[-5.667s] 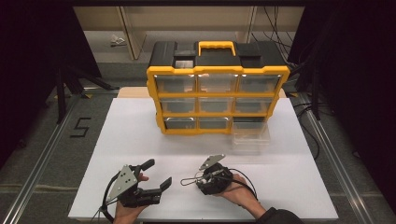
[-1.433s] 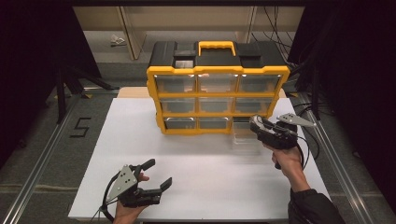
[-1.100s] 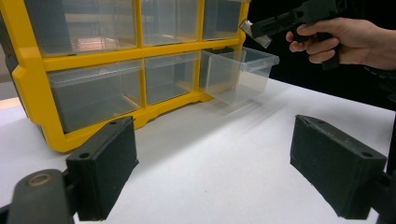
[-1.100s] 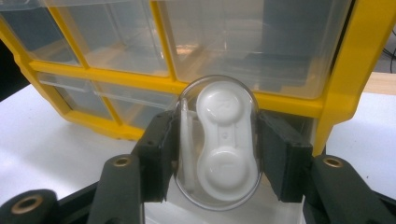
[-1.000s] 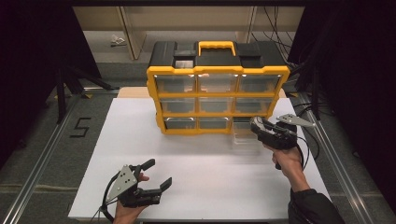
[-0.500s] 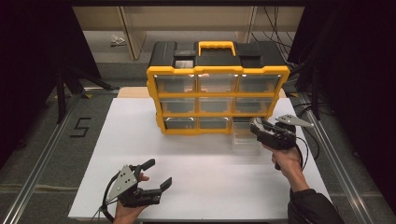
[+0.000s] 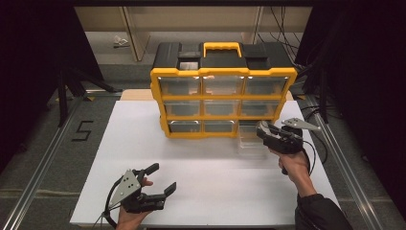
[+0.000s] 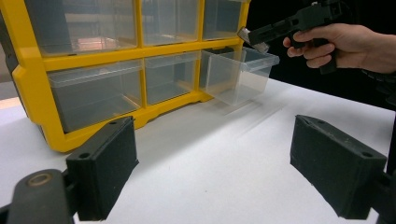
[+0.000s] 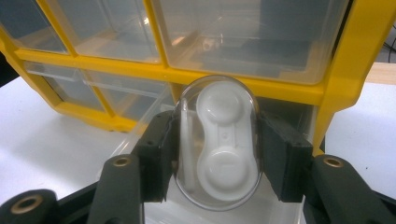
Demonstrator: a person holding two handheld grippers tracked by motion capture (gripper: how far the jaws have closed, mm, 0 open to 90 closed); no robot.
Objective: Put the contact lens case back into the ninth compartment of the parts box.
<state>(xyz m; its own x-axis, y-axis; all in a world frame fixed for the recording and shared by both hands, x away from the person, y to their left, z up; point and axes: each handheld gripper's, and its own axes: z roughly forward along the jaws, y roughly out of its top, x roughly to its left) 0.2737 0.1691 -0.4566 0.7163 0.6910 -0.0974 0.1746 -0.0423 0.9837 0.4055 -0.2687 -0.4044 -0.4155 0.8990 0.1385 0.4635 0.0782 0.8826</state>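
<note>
R gripper [image 9: 217,154] was clamped on the clear contact-lens case [image 9: 218,140], over the pulled-out bottom-right drawer [image 7: 251,139] of the organizer [image 7: 222,88]. Drop and drawer shut both left. L gripper [image 7: 155,179] wide open, empty.

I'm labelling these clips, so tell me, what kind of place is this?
Probably a lab set up for recording handling tasks, not a home: a white table on a metal rail frame, dark curtains around it, cables on the floor, and handheld grippers working at a yellow drawer organizer.
</note>
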